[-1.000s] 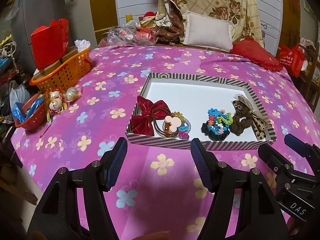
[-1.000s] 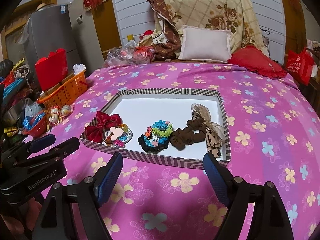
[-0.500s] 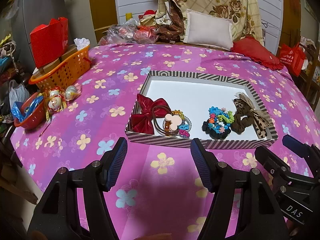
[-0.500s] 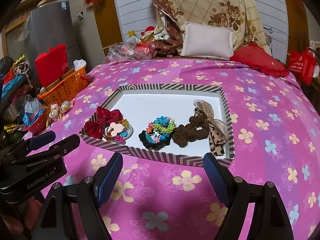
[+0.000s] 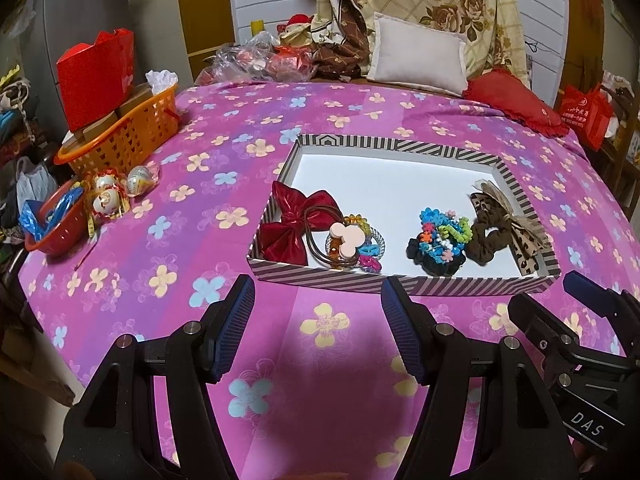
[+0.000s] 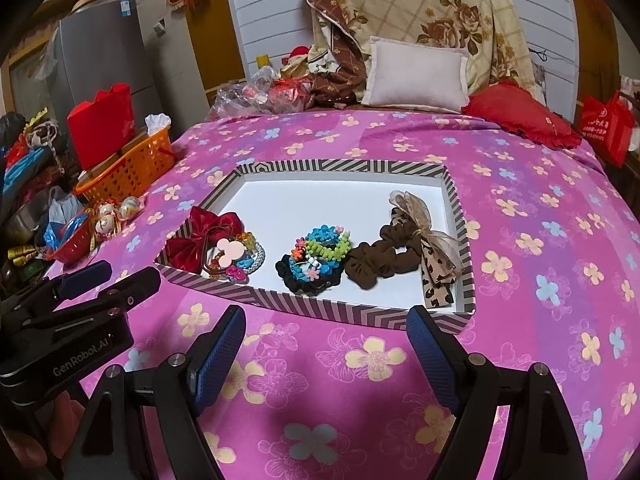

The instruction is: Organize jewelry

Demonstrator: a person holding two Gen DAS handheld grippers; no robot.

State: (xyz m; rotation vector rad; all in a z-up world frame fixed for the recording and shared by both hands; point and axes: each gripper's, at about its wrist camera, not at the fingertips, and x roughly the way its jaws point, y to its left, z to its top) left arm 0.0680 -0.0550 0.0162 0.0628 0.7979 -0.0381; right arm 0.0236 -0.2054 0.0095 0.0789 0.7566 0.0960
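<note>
Left claw [image 5: 318, 312] agape | striped tray [image 5: 400, 280] just ahead | apart

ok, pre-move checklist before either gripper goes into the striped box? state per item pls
1. Left gripper jaws open, nothing held: ok.
2. Right gripper jaws open, nothing held: ok.
3. Both grippers short of the striped box, near wall not touched: ok.
4. Items inside the box: red bow, flower scrunchie pile, brown scrunchie, leopard bow: ok.
5. Items separable: not ok. Red bow is tangled with hair ties; brown scrunchie touches the leopard bow.
6. Where the sorted items should go: cannot tell.
</note>
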